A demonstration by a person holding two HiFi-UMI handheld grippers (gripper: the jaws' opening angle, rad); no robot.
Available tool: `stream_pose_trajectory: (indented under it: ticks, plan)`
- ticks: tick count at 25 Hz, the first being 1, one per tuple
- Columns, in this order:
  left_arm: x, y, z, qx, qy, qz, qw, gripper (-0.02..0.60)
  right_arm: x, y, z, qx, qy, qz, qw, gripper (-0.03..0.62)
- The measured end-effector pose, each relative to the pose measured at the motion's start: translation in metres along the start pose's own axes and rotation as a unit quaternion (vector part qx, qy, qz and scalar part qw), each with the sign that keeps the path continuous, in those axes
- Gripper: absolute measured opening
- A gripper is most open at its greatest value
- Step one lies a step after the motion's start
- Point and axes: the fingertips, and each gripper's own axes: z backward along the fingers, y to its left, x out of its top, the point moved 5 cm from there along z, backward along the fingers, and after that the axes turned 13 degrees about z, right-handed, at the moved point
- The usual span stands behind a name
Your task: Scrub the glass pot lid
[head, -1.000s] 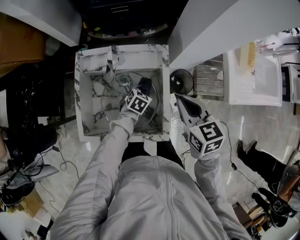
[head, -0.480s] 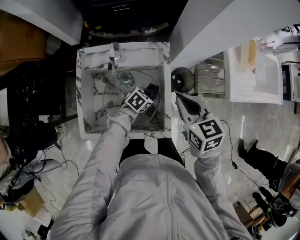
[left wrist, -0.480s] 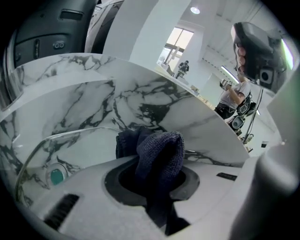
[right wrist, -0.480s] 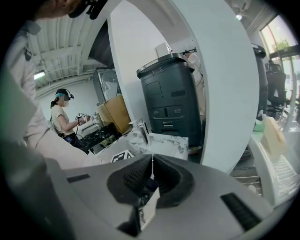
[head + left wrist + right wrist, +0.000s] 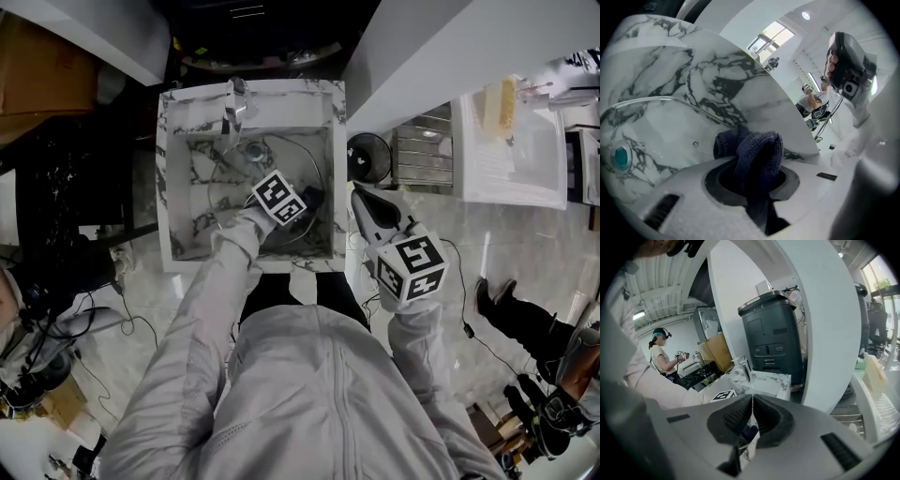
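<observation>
The round glass lid [image 5: 234, 192] lies in the marble sink [image 5: 281, 94], knob side up, its knob [image 5: 253, 150] towards the tap. The left gripper [image 5: 306, 201] clamps a dark cloth [image 5: 759, 150] against the glass; the cloth has swung towards the lid's right rim. The right gripper [image 5: 752, 401] stays pinched shut and empty beside the sink.

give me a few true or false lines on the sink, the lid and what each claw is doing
1. The left claw grips a dark cloth. True.
2. The right claw is open. False: it is shut, with nothing in it.
3. The glass lid lies in the marble sink. True.
4. The right claw is down in the sink. False: it is held outside, to the sink's right.
</observation>
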Motion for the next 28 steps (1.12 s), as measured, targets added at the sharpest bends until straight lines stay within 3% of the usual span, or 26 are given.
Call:
stream_pose_trajectory:
  ticks: [8,14,28]
  plan:
    - [-0.033,-0.011,-0.001,-0.050,0.082,0.009,0.9953,0.071,0.003,0.010,-0.009,0.013,0.005,0.006,1.000,0.029]
    - [-0.054,-0.015,0.002,-0.070,0.121,0.017,0.9900,0.071,0.008,0.019,-0.018,0.026,0.007,0.012,1.000,0.029]
    - [-0.101,0.004,0.033,-0.062,0.178,0.014,0.9820,0.071,0.012,0.046,-0.034,0.034,0.009,0.012,0.999,0.030]
